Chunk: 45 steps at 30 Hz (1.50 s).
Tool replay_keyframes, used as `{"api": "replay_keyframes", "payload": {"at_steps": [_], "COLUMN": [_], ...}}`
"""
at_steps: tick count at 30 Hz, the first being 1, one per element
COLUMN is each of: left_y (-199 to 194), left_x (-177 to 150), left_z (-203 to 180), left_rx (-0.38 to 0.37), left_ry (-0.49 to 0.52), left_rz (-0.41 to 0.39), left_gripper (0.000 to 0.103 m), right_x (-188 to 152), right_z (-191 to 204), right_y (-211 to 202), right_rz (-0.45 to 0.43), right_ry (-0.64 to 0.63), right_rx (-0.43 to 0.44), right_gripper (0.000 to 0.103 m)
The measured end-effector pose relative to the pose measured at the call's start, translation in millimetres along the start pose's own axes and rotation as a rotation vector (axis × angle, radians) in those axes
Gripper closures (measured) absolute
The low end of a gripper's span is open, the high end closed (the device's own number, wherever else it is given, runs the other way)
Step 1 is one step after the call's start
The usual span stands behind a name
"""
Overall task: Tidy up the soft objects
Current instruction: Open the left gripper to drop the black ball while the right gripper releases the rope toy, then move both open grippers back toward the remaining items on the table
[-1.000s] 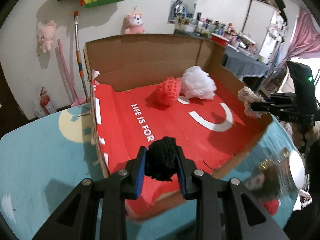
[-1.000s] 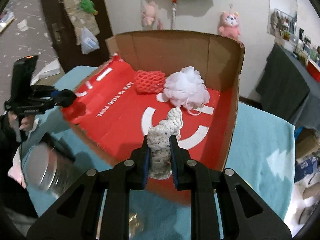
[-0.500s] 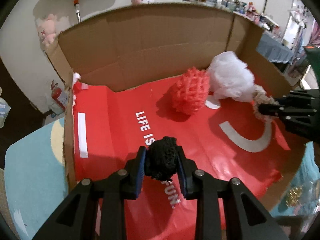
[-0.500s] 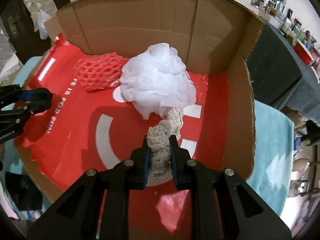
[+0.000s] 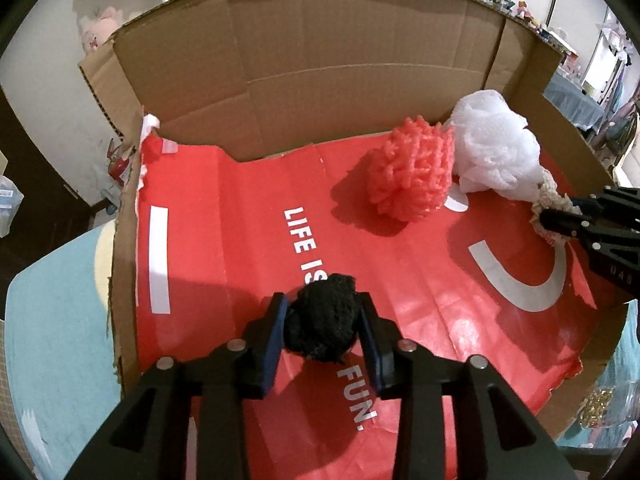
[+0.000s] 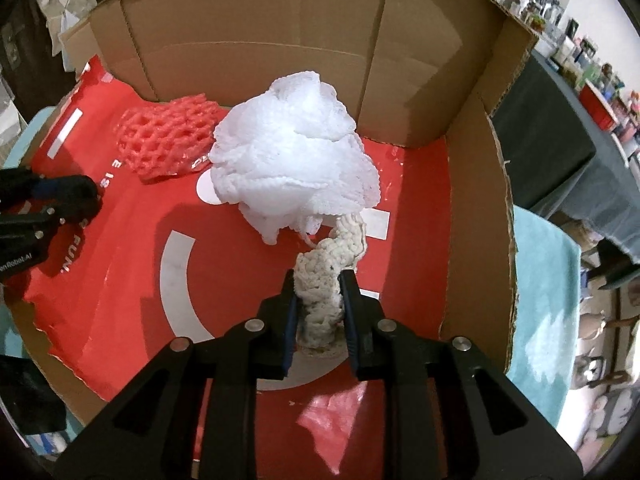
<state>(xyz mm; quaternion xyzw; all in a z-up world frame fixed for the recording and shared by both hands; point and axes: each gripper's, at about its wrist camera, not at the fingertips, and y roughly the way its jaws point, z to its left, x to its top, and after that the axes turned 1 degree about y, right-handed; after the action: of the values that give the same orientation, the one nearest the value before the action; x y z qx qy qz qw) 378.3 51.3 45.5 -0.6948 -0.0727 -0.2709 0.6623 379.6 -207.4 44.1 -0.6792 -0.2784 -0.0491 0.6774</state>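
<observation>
My left gripper (image 5: 323,322) is shut on a black fuzzy ball (image 5: 322,328), held low over the red floor of the cardboard box (image 5: 320,60). My right gripper (image 6: 319,294) is shut on a cream knitted rope (image 6: 324,280) whose far end touches the white mesh pouf (image 6: 296,156). A red net sponge (image 5: 412,172) lies beside the pouf (image 5: 496,148) at the back of the box. The right gripper also shows at the right edge of the left wrist view (image 5: 560,216). The left gripper shows at the left of the right wrist view (image 6: 80,200).
The box has tall brown walls at the back and right (image 6: 476,208) and a torn low front edge. It stands on a light blue mat (image 5: 52,320). A glass jar (image 5: 612,408) sits outside the box at the front right.
Both grippers have moved forward and down into the box with their objects. The rope's end now rests against the white pouf.
</observation>
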Motion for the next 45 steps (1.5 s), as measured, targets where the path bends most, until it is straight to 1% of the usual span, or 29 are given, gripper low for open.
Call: {"api": "replay_keyframes", "payload": {"at_steps": [1, 2, 6, 7, 8, 9, 10, 11, 13, 16, 18, 20, 21, 22, 23, 25, 29, 30, 32, 35, 39, 43, 45], "left_y": [-2, -3, -13, -16, -20, -24, -30, -37, -51, -77, -101, -123, -132, -148, -155, -177, -221, -231, -247, -267, -284, -300, -306], "left_x": [0, 3, 2, 1, -1, -2, -4, -5, -9, -12, -17, -23, -26, -32, -38, -48, -78, -87, -104, -133, -166, -199, -217], "left_z": [0, 0, 1, 1, 1, 1, -2, -3, -4, -3, -4, -3, -5, -6, -8, -15, -32, -38, -48, -59, -74, -91, -99], "left_rx": [-0.001, -0.004, -0.022, -0.029, -0.036, -0.043, -0.052, -0.059, -0.059, -0.081, -0.094, -0.097, -0.097, -0.098, -0.098, -0.08, -0.03, -0.015, -0.006, 0.016, 0.025, 0.02, -0.001], "left_ry": [-0.002, -0.004, -0.013, -0.014, -0.014, -0.013, -0.009, -0.005, -0.004, -0.022, -0.048, -0.069, -0.078, -0.088, -0.092, -0.086, -0.047, -0.038, -0.02, -0.012, -0.011, -0.013, -0.02], "left_rz": [-0.006, -0.014, -0.04, -0.047, -0.058, -0.07, -0.087, -0.107, -0.153, -0.218, -0.271, -0.324, -0.352, -0.388, -0.411, -0.466, -0.568, -0.593, -0.632, -0.692, -0.755, -0.809, -0.835], "left_gripper": [0.058, 0.056, 0.052, 0.049, 0.047, 0.045, 0.04, 0.034, 0.025, 0.021, 0.016, 0.008, 0.006, 0.003, 0.001, 0.0, 0.0, 0.0, 0.0, 0.0, 0.0, 0.0, 0.0], "right_x": [-1, -1, -3, -2, -2, -1, -2, -2, -3, -4, -7, -10, -12, -15, -21, -30, -54, -64, -81, -112, -158, -199, -218], "right_z": [1, 2, 4, 5, 6, 5, 5, 8, 13, 17, 19, 20, 19, 20, 21, 23, 34, 37, 43, 54, 68, 81, 87], "right_y": [-1, -2, -7, -8, -10, -11, -14, -18, -30, -49, -68, -87, -99, -109, -120, -146, -197, -212, -235, -270, -302, -318, -323], "right_rz": [-0.002, -0.003, -0.009, -0.013, -0.018, -0.027, -0.032, -0.042, -0.081, -0.112, -0.142, -0.167, -0.185, -0.202, -0.224, -0.278, -0.374, -0.404, -0.455, -0.538, -0.628, -0.692, -0.721], "right_ry": [-0.002, -0.003, -0.009, -0.006, -0.002, -0.001, -0.003, -0.007, -0.015, 0.0, 0.006, 0.017, 0.023, 0.026, 0.029, 0.035, 0.04, 0.039, 0.037, 0.038, 0.037, 0.029, 0.032], "right_rx": [-0.003, -0.005, -0.014, -0.015, -0.016, 0.008, 0.036, 0.036, 0.003, 0.017, 0.018, 0.019, 0.024, 0.027, 0.027, 0.031, 0.046, 0.044, 0.036, 0.034, 0.007, -0.017, -0.027], "right_gripper": [0.082, 0.082, 0.081, 0.077, 0.067, 0.059, 0.052, 0.045, 0.036, 0.035, 0.035, 0.035, 0.035, 0.034, 0.029, 0.025, 0.023, 0.022, 0.013, 0.012, 0.012, 0.011, 0.008]}}
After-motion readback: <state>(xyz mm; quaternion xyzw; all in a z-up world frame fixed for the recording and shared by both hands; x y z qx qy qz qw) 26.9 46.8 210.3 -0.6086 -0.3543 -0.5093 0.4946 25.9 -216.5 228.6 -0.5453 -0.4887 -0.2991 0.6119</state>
